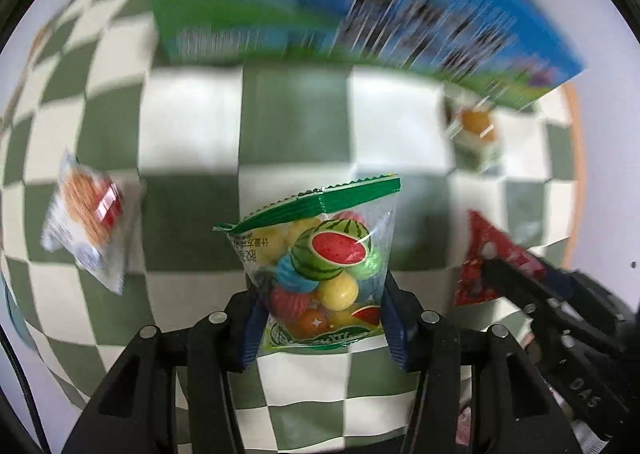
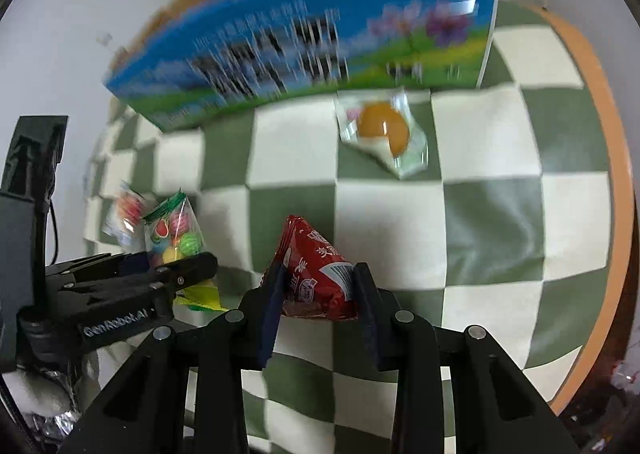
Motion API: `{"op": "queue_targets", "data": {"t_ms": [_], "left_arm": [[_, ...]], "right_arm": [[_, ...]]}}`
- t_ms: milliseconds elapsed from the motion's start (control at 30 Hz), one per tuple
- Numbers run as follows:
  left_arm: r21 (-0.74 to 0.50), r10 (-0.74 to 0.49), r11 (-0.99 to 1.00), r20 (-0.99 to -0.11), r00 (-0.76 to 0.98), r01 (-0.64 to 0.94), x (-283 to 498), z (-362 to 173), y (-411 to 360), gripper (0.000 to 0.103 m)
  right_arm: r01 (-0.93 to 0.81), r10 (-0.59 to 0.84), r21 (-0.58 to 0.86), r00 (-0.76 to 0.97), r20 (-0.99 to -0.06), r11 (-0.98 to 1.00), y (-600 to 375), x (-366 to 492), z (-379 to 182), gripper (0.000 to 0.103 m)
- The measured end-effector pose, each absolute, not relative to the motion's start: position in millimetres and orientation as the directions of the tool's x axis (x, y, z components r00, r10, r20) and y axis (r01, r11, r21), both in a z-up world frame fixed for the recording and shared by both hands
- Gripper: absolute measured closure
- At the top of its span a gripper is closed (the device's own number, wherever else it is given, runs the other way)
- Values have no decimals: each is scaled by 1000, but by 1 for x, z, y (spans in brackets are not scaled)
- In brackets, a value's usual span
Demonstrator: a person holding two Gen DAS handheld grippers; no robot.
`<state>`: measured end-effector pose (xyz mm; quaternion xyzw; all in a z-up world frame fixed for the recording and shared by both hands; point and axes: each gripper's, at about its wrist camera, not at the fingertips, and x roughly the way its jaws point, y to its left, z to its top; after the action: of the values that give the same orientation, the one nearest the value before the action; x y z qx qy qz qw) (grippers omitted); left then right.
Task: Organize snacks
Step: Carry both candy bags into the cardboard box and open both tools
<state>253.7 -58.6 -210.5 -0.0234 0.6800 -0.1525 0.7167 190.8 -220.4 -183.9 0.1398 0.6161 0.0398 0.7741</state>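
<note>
My left gripper [image 1: 320, 318] is shut on a clear watermelon candy bag [image 1: 324, 262] with a green top, held above the checkered cloth. It also shows at the left of the right wrist view [image 2: 176, 238]. My right gripper [image 2: 318, 294] is shut on a red snack packet [image 2: 316, 274], which shows in the left wrist view [image 1: 480, 254] at the right. A blue and green box [image 2: 304, 50] stands at the back of the table [image 1: 352, 2]. A clear packet with an orange jelly [image 2: 382, 130] lies in front of it [image 1: 476, 126].
A white packet with a brown biscuit and red label [image 1: 88, 218] lies on the cloth at the left. The green and white checkered cloth [image 2: 492, 222] covers a round table with a wooden rim [image 2: 612, 158]. A black stand [image 2: 28, 182] is at the far left.
</note>
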Motion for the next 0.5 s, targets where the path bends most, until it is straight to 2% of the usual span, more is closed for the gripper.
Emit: {"op": "queue_targets", "data": {"t_ms": [233, 367, 500], "left_arm": [[-277, -325, 924, -932, 161, 263, 310, -120, -74, 55], [-249, -304, 932, -933, 195, 262, 355, -95, -77, 55], [-200, -249, 949, -950, 187, 244, 391, -93, -73, 55]], "right_arm": [[111, 233, 301, 410, -882, 947, -245, 235, -95, 66], [120, 180, 262, 461, -869, 958, -259, 278, -65, 66], [117, 173, 246, 436, -883, 962, -265, 323, -63, 66]]}}
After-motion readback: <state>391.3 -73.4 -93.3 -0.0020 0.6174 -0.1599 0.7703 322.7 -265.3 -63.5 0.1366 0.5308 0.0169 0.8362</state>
